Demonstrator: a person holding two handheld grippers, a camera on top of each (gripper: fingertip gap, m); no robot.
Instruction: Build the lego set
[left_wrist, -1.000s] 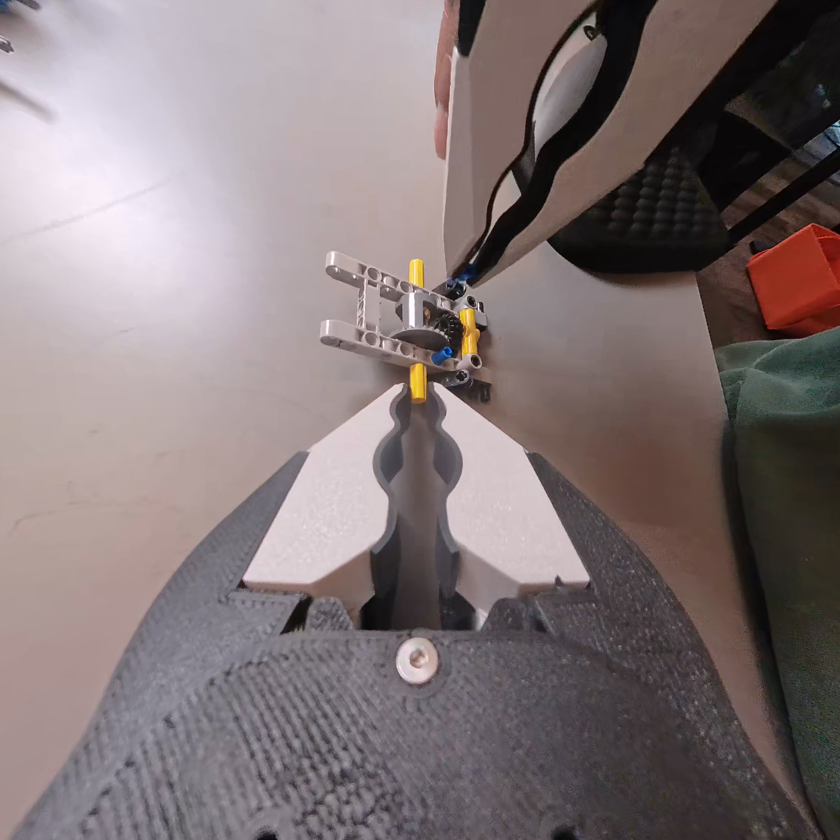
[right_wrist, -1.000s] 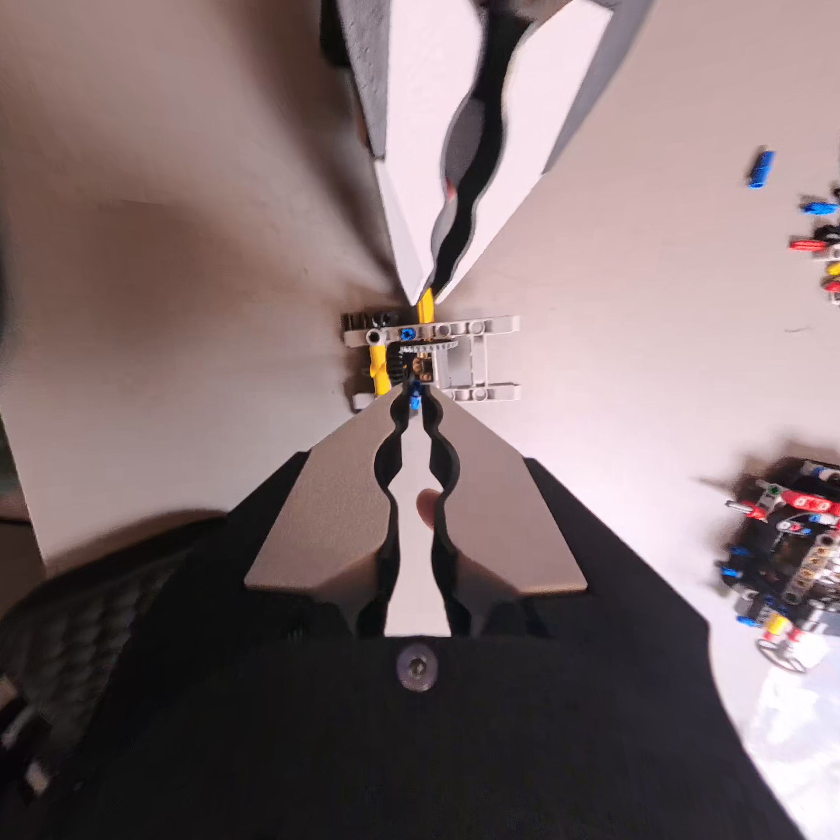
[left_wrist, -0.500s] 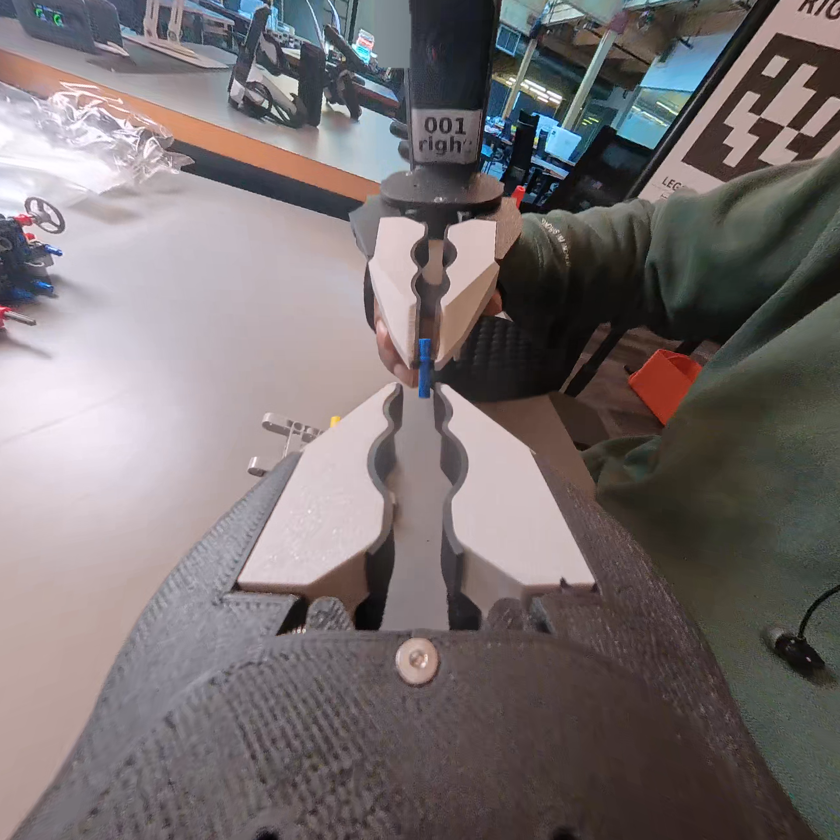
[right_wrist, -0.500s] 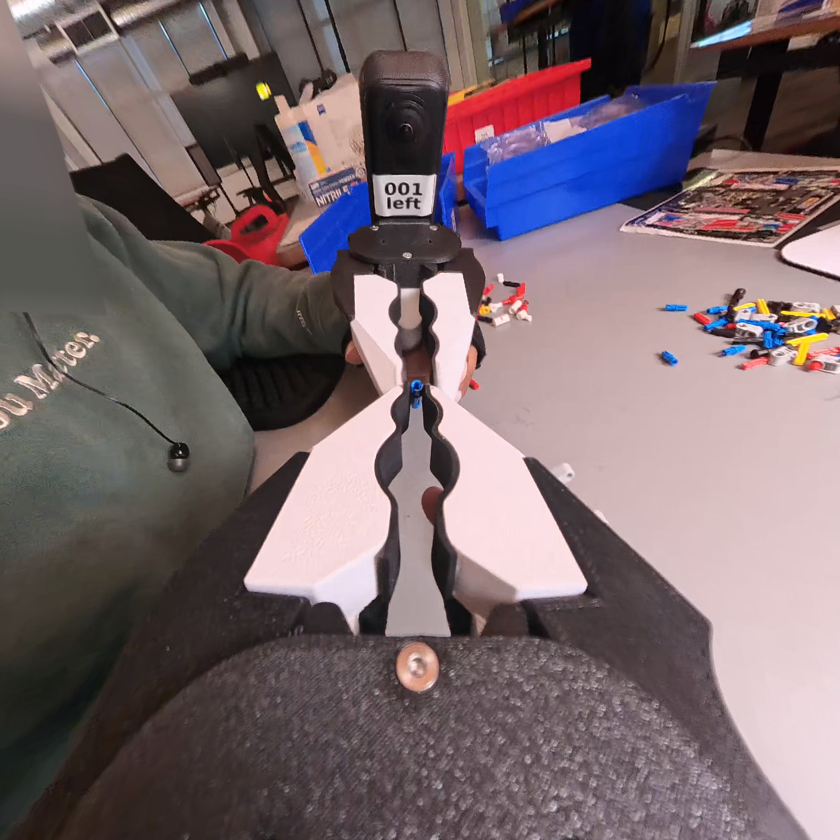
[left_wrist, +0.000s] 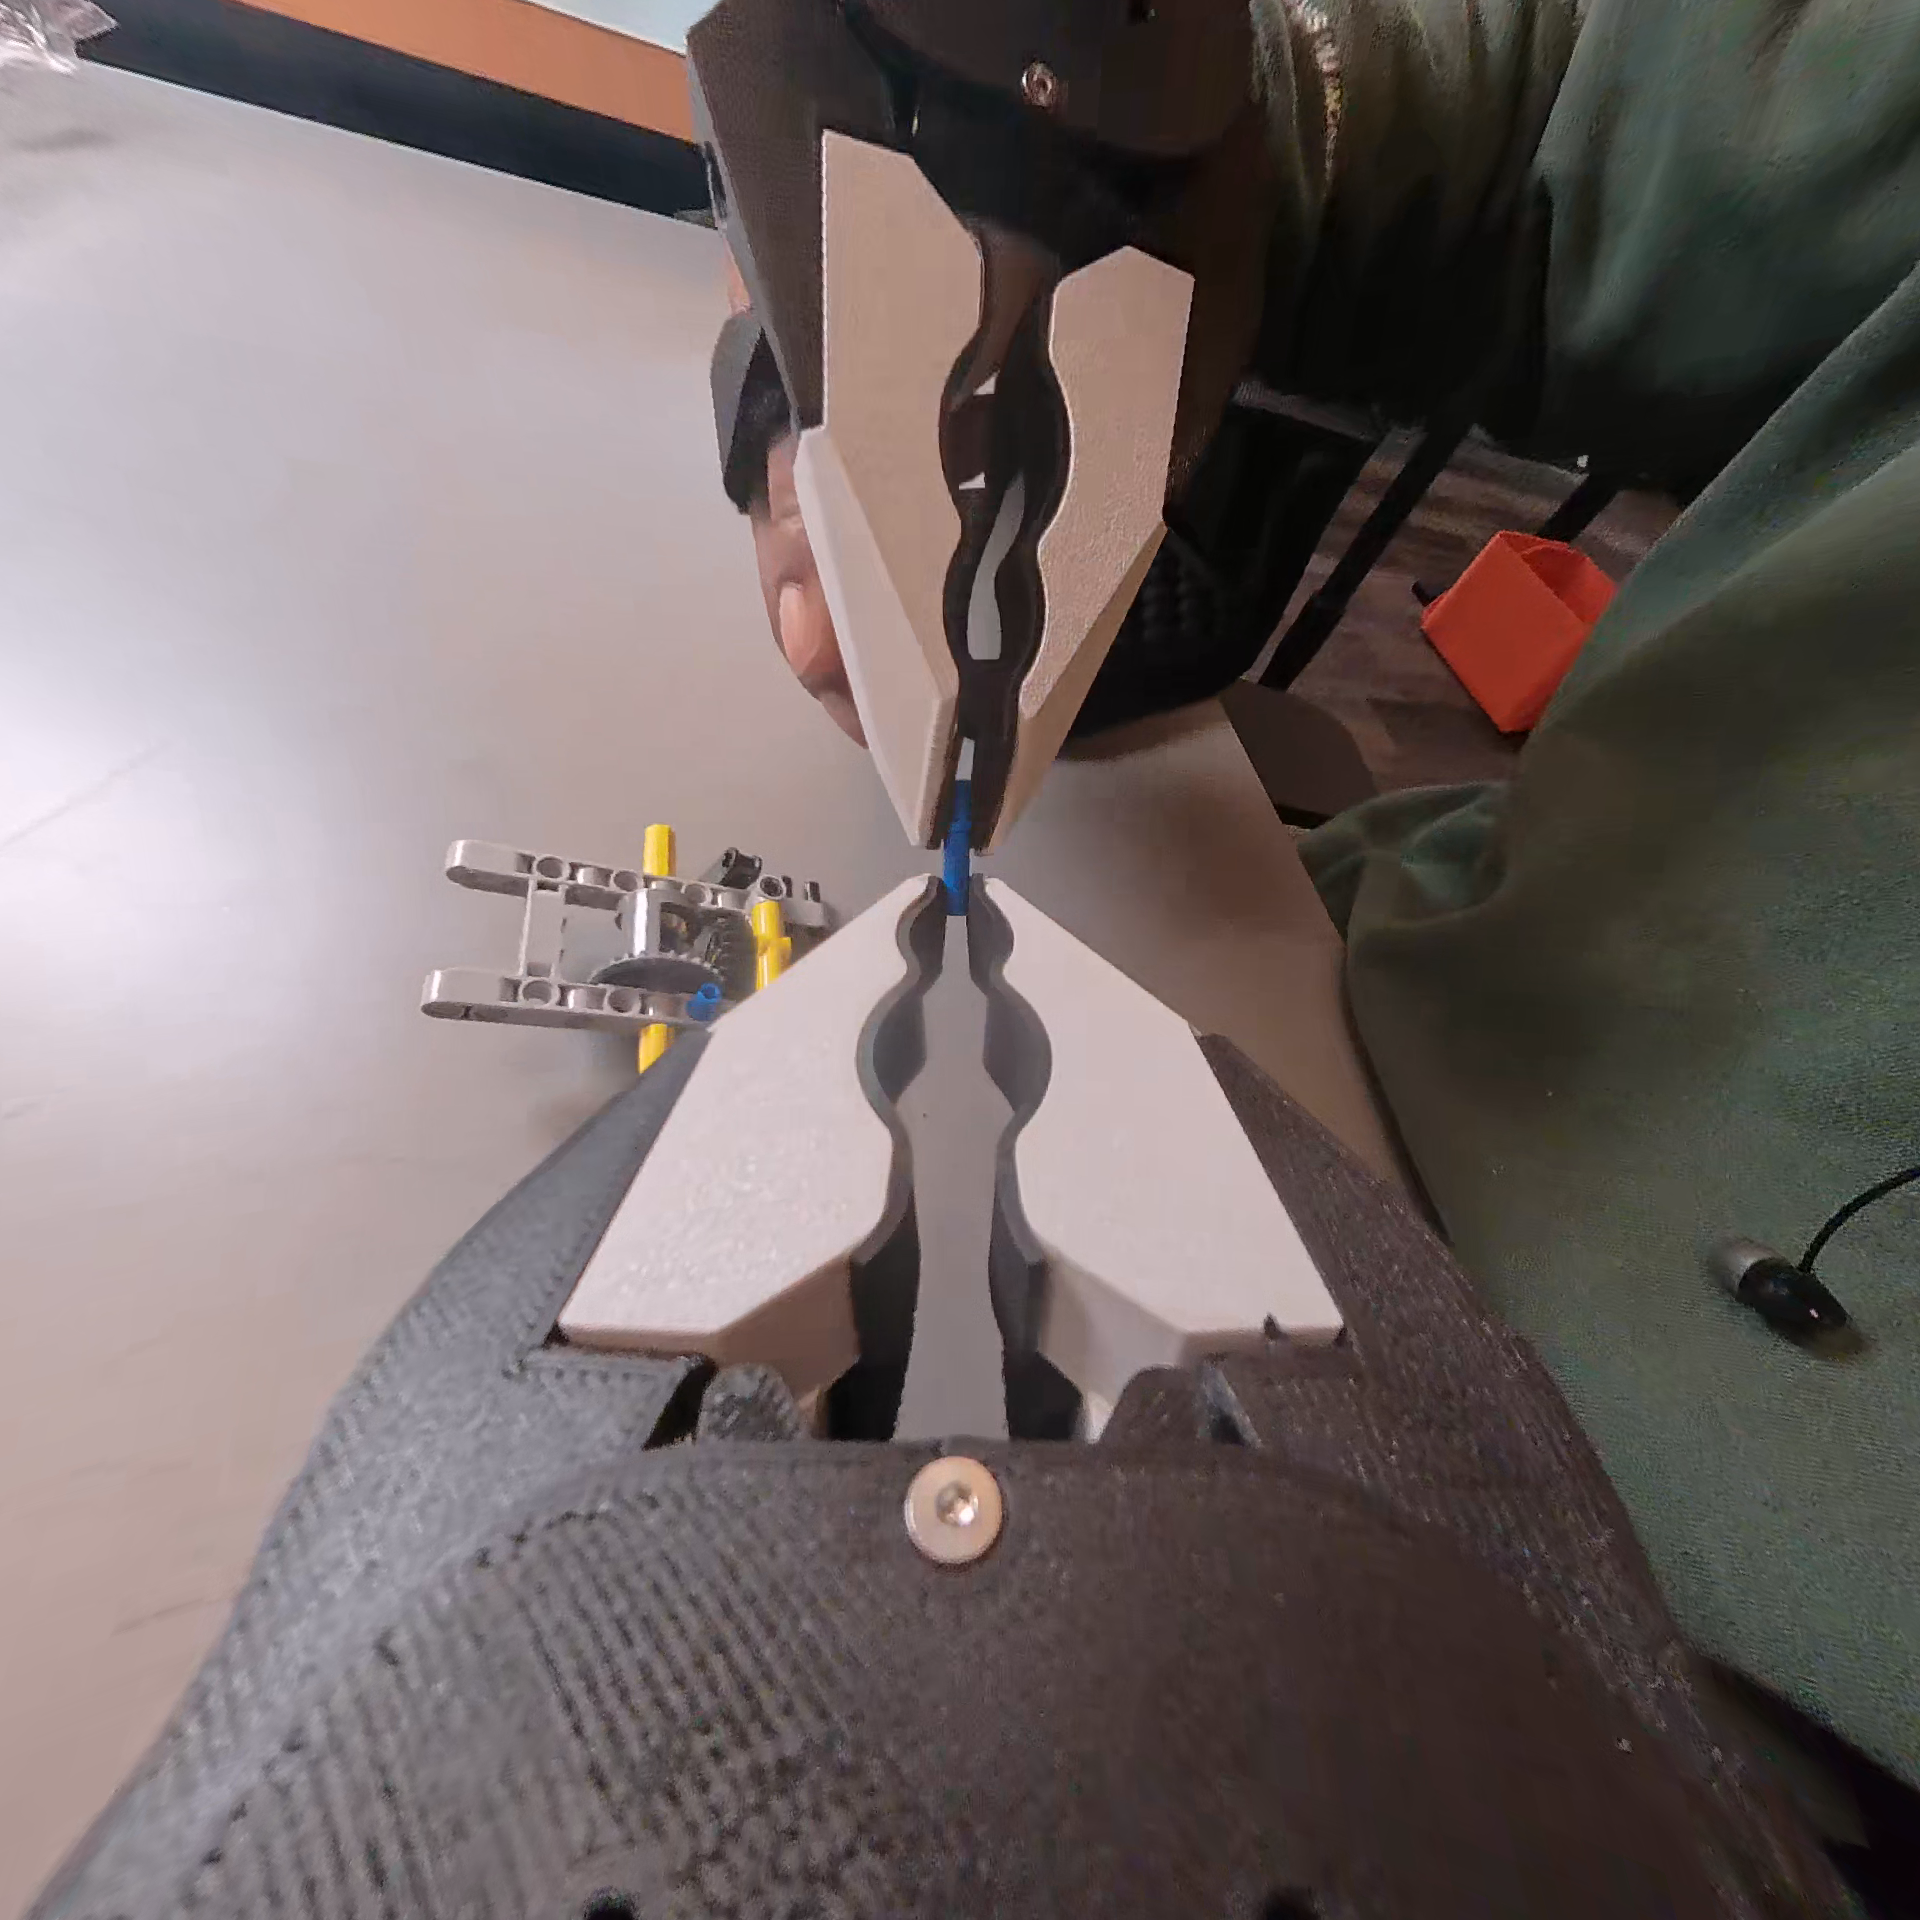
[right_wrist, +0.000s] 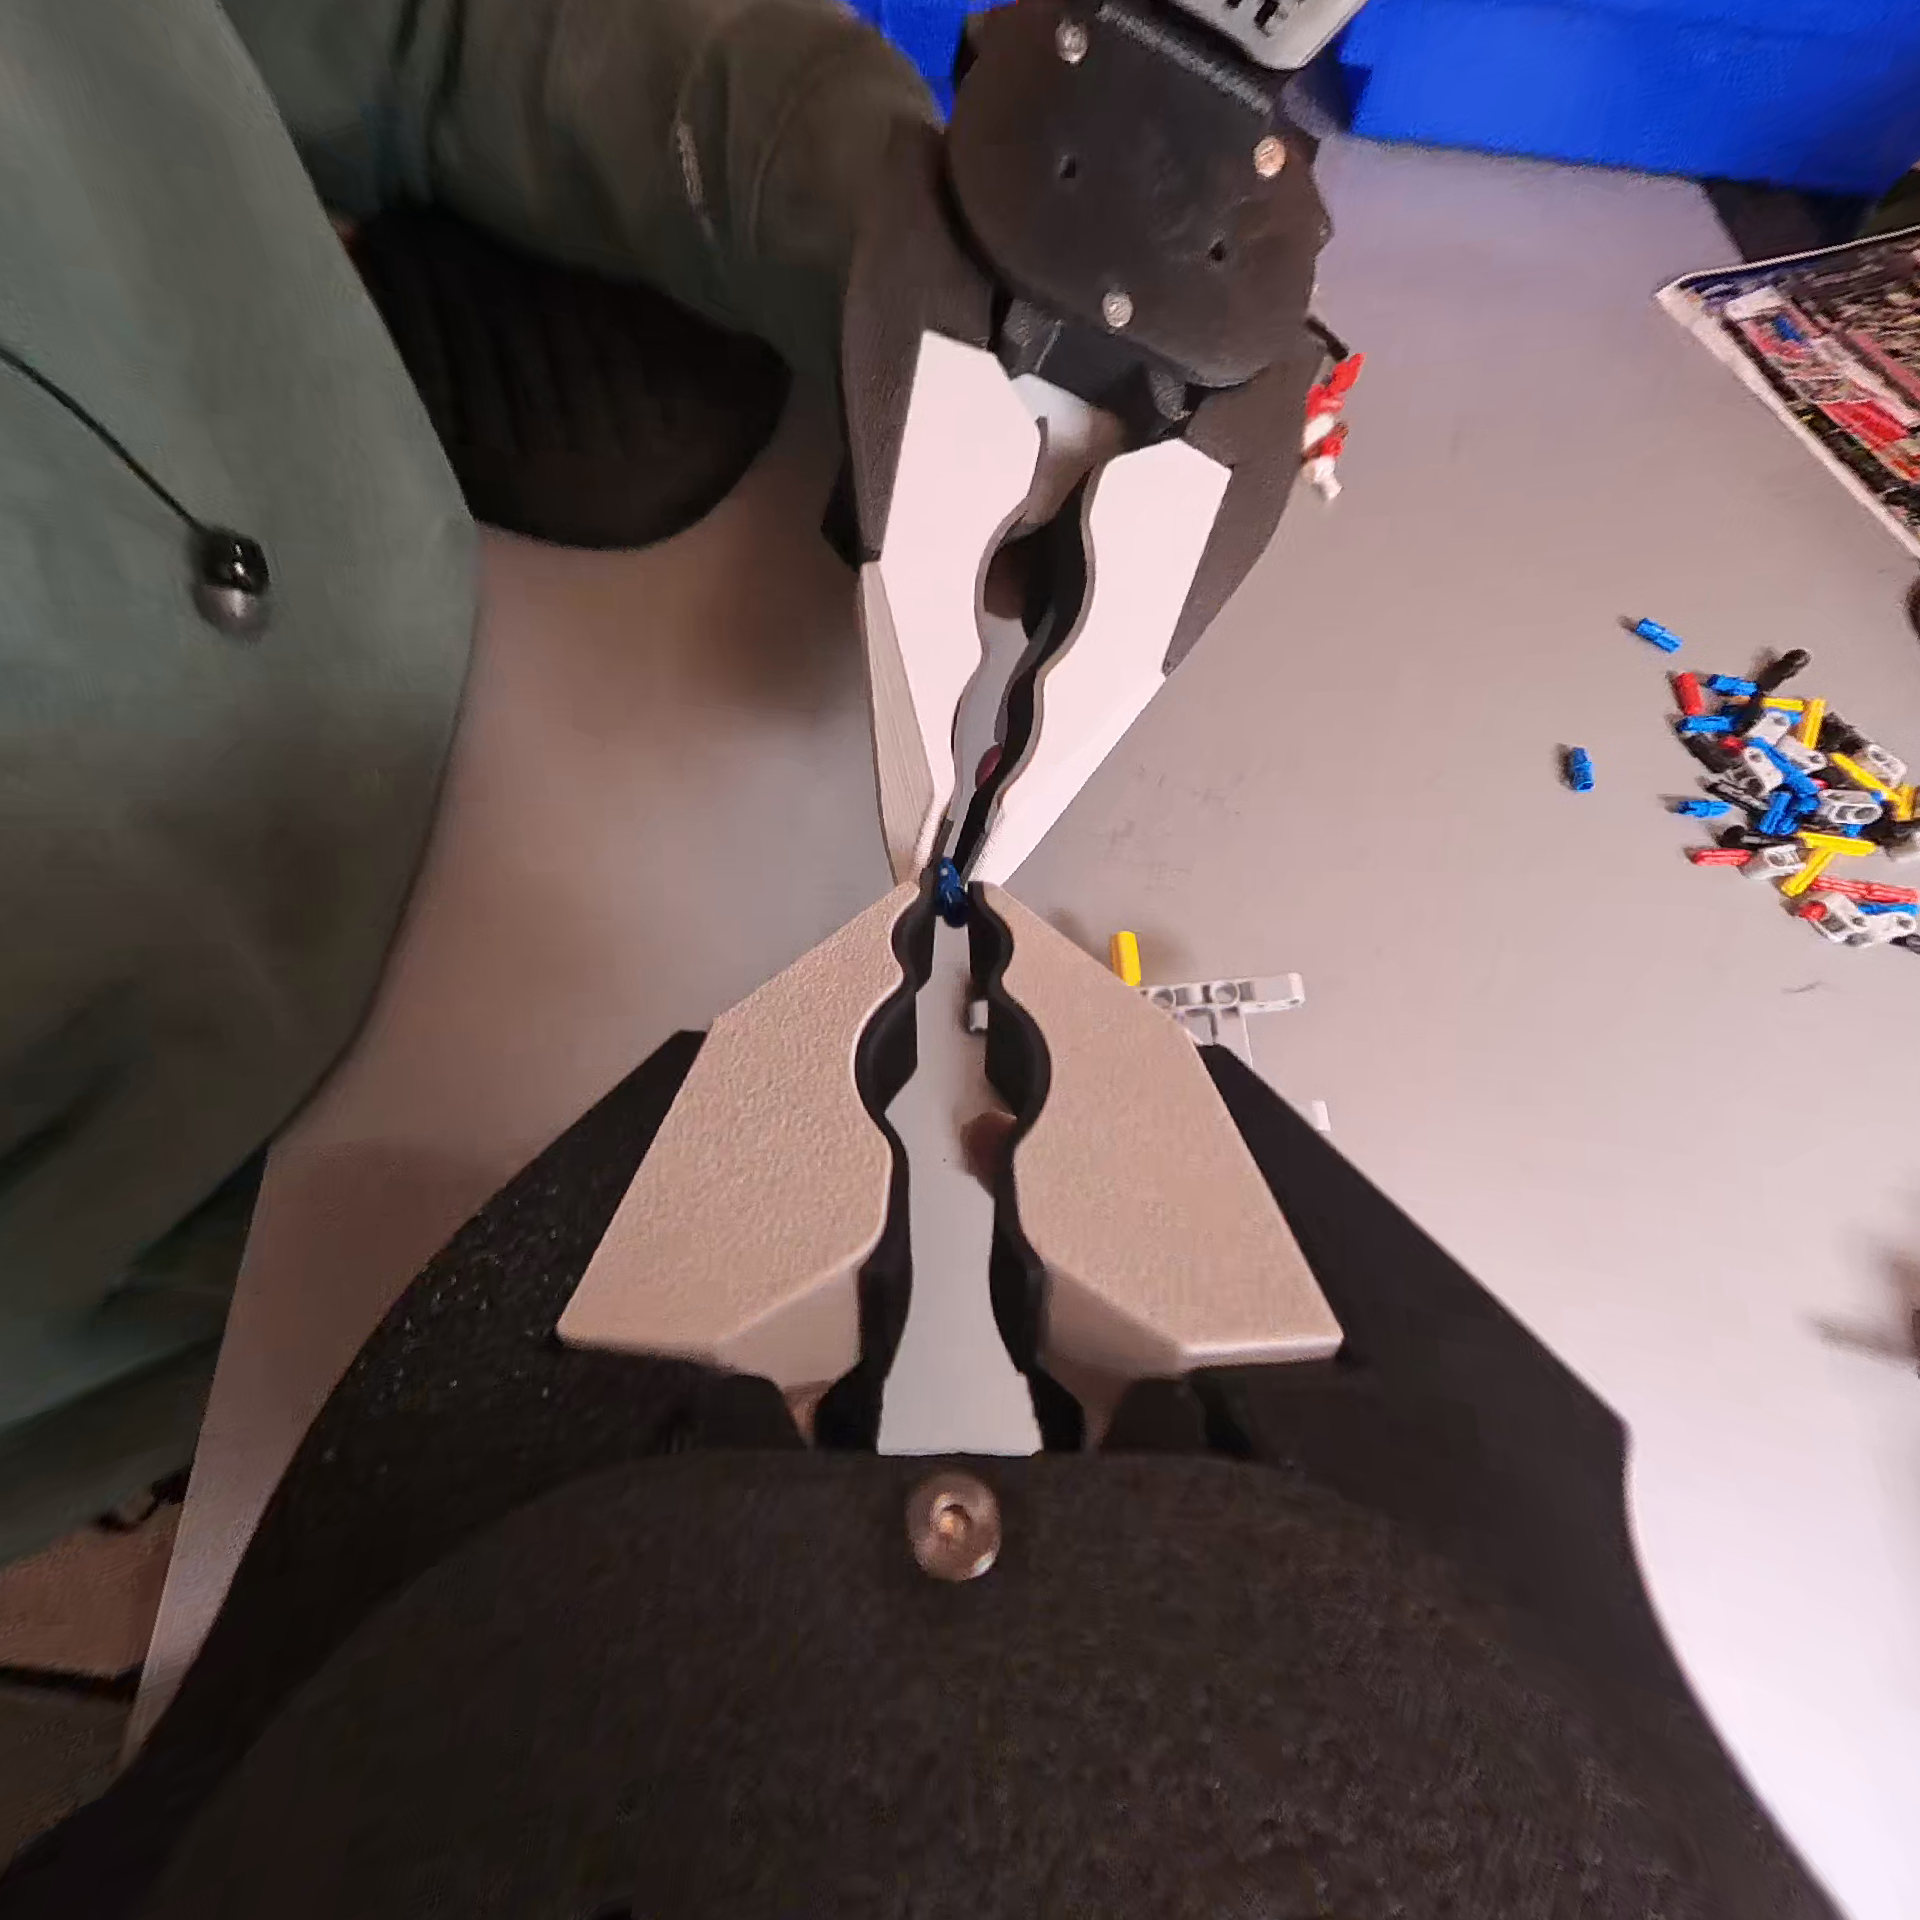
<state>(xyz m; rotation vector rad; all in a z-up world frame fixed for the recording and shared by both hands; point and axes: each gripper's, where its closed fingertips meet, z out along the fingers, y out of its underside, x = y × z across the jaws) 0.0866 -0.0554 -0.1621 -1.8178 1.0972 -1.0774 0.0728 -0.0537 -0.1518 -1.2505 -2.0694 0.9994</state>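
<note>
A small blue pin (left_wrist: 958, 844) is pinched between two gripper tips that meet point to point above the table. My left gripper (left_wrist: 956, 902) is shut on the pin's lower end. My right gripper (left_wrist: 961, 826) comes down from above and is shut on its upper end. In the right wrist view the pin (right_wrist: 948, 891) sits at my right gripper's (right_wrist: 951, 909) tips, with the left gripper (right_wrist: 940, 857) opposite. The grey frame assembly (left_wrist: 623, 956) with yellow axles and a gear lies on the table to the left, touched by neither gripper. It is partly hidden in the right wrist view (right_wrist: 1221, 1003).
A pile of loose small pieces (right_wrist: 1797, 790) lies at the right, with an instruction booklet (right_wrist: 1829, 353) and blue bins (right_wrist: 1621, 83) beyond. The person's green sleeve (left_wrist: 1662, 935) and the table edge (left_wrist: 1299, 810) are close by. An orange box (left_wrist: 1517, 644) sits off the table.
Both grippers left the assembly on the table; the right one came away holding the blue pin. The tips have since met, and the left gripper has shut on the pin's free end.
</note>
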